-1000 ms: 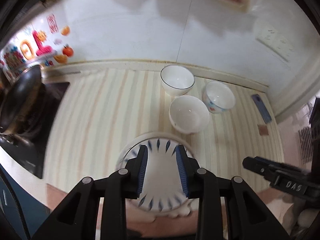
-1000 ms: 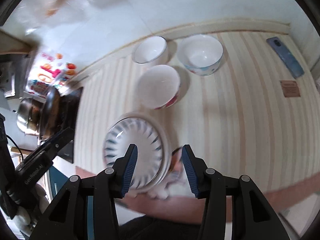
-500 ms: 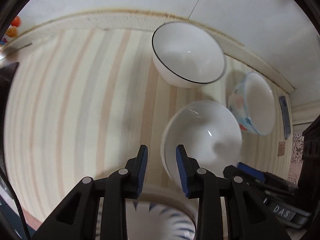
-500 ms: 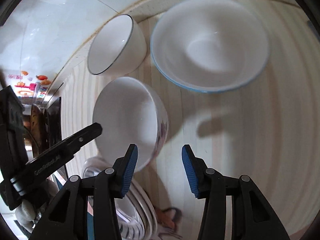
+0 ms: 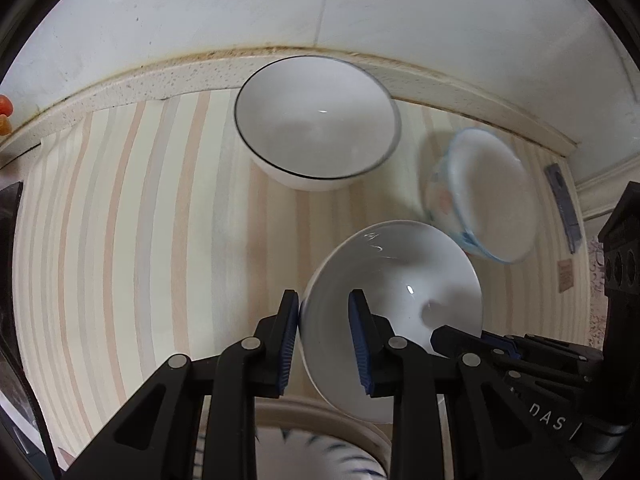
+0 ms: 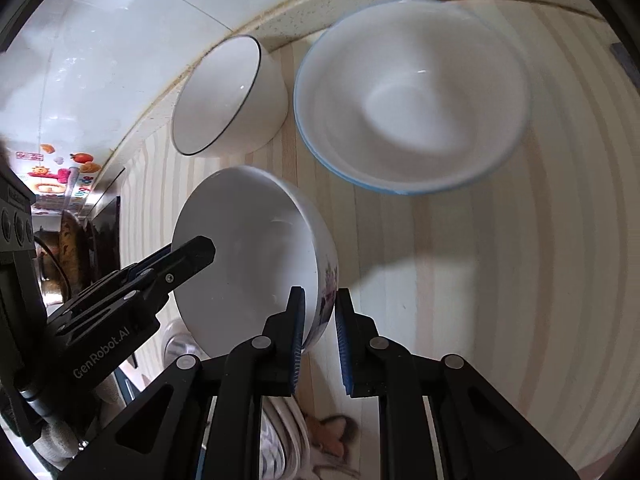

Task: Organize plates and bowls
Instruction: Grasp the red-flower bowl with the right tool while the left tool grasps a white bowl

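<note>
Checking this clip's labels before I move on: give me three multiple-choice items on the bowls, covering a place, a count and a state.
1. Where is the black-rimmed bowl?
A. On the counter, at its back edge by the wall
B. Stacked on a plate
C. Inside another bowl

2. How many bowls are in view?
A. Two
B. Three
C. Five

3. How do the right gripper's fingers stand at the nearest bowl?
A. Both hang clear above it
B. Both are inside it
C. One is inside its rim and one outside

Answers:
1 A: it stands alone against the back edge.
2 B: the black-rimmed bowl, the blue-rimmed bowl and the nearest bowl.
3 C: the rim passes between the two blue pads.
</note>
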A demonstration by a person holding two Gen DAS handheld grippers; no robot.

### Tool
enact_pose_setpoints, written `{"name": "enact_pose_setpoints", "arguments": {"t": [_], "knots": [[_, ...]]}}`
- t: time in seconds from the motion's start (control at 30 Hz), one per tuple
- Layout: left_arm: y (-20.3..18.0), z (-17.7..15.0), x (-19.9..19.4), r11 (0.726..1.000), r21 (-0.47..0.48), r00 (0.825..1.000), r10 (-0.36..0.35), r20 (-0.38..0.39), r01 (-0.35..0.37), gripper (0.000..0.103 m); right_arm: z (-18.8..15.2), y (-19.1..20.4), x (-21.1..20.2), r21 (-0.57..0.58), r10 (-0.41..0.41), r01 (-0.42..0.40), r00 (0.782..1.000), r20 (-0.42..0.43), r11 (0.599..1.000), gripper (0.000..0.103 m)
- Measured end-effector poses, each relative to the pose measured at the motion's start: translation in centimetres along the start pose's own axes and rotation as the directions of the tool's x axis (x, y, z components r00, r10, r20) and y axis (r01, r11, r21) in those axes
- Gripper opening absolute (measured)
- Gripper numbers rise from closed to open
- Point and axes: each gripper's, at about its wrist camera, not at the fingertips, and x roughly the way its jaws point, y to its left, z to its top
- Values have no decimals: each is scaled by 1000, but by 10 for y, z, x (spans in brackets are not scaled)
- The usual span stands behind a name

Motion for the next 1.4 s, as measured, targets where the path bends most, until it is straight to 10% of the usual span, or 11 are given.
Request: {"name": "enact_pose_setpoints", "arguments": {"t": [0.4, 0.83, 1.23, 1.4], "knots": [[-84, -57, -24, 990, 126, 998, -60, -17, 61, 23, -75, -69, -84, 15, -40, 40, 999, 15, 999, 17], [-144, -99, 30, 974, 212, 989, -49, -138, 78, 23, -127, -150, -76, 122, -77, 80, 997, -31, 989, 17], [-137, -90, 5, 980, 175, 992, -77, -98, 94, 23, -130, -169, -90, 124, -17, 27, 997, -74, 992, 18], [-112, -49, -37, 988, 115, 995, -102, 18, 99, 24, -99, -164, -133, 115, -5, 4, 1000, 13, 993, 41]]}}
